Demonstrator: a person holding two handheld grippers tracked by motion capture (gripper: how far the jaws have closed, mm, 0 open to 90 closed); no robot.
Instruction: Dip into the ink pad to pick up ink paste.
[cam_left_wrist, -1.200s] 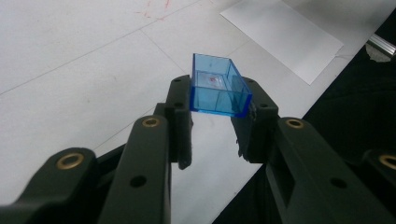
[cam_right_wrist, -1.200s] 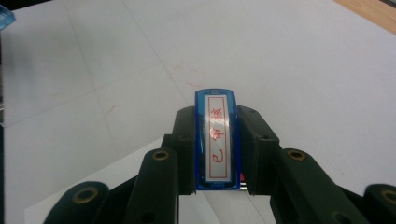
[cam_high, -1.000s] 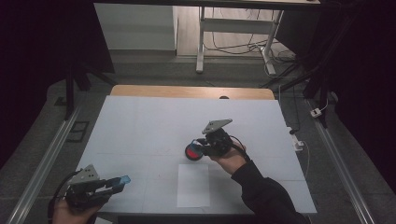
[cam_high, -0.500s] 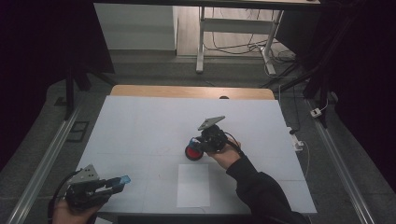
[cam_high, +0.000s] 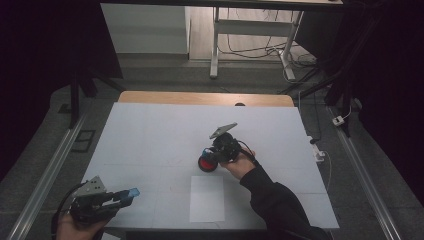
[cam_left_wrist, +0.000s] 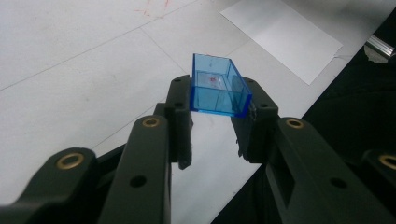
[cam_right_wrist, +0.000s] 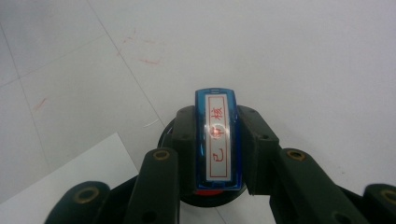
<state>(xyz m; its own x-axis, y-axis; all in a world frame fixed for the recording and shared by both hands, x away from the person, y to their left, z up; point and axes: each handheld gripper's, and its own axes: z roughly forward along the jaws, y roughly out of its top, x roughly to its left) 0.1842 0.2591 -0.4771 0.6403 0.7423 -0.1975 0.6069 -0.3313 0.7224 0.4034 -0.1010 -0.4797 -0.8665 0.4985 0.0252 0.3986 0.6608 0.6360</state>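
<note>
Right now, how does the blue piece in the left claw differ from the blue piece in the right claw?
The blue cap in the left claw is an open, hollow see-through box; the blue stamp in the right claw is a long body whose white face bears red characters. The cap is held over bare table; the stamp is over a red ink pad. Both are blue plastic, clamped between black jaws.

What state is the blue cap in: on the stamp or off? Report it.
Off. The left gripper holds the empty blue cap by itself; the right gripper holds the stamp apart.
</note>
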